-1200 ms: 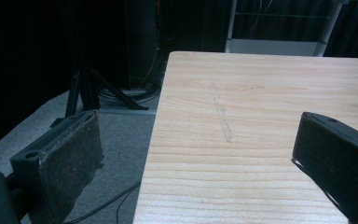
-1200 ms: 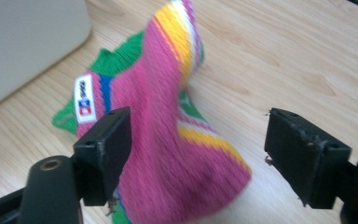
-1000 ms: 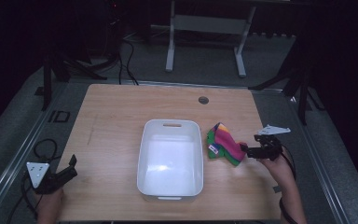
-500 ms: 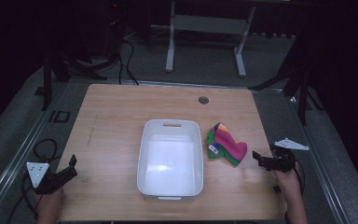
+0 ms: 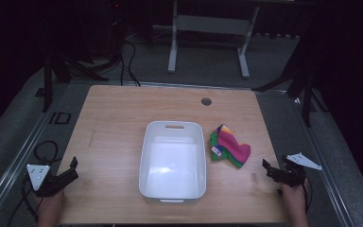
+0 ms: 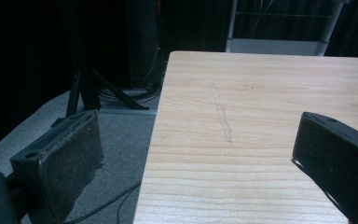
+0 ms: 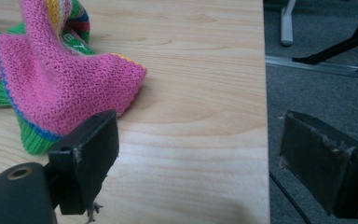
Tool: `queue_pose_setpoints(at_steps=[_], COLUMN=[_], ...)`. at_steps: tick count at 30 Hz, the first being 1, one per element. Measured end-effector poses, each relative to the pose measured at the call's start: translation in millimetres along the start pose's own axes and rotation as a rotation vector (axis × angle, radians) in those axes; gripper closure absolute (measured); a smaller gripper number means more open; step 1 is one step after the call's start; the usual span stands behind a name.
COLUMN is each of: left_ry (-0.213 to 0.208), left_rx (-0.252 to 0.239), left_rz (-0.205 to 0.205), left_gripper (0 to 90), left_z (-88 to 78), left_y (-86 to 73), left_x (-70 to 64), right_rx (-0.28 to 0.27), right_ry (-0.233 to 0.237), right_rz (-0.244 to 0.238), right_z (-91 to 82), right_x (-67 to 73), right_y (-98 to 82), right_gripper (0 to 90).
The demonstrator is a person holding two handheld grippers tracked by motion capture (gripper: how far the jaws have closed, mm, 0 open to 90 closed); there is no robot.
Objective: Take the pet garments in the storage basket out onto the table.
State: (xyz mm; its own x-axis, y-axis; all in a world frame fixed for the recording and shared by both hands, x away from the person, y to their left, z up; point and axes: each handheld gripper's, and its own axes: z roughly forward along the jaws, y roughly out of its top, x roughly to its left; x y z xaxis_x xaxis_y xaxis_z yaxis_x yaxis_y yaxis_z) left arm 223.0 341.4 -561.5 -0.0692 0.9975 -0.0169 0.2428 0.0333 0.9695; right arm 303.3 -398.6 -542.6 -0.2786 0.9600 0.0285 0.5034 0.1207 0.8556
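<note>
Knit cloth point(image 7: 70, 84): soft, light, floppy; pinch the raised pink fold
Right claw point(image 7: 205, 163): released, empty, just beside it
Left claw point(image 6: 200, 163): released, empty

Both grippers sit low at the near corners, left gripper point(image 5: 71, 170) and right gripper point(image 5: 268, 169), jaws apparently spread and empty.

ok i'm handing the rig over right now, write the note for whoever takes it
Left gripper: open, holding nothing, at the table's near left corner.
Right gripper: open, holding nothing, at the near right edge, apart from the cloth.
Knitted cloth: pink, green and striped, crumpled on the table just right of the white bin, outside it.
Bin: nothing in it.
Done: nothing gripped, nothing binned.
Left, as it looks: grip the cloth with the right gripper and probably drop it into the bin.
</note>
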Motion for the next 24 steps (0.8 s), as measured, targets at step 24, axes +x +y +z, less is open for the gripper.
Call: queue_pose_setpoints(at_steps=[24], left_ry=[0.002], left_rx=[-0.001], left_rz=[-0.003], left_gripper=[2.2], left_z=[0.1], left_y=[0.1], left_x=[0.1], right_rx=[-0.127], right_ry=[-0.200], right_rz=[0.056], right_z=[-16.8], right_x=[1.6], right_y=[-24.3], right_gripper=[13.8])
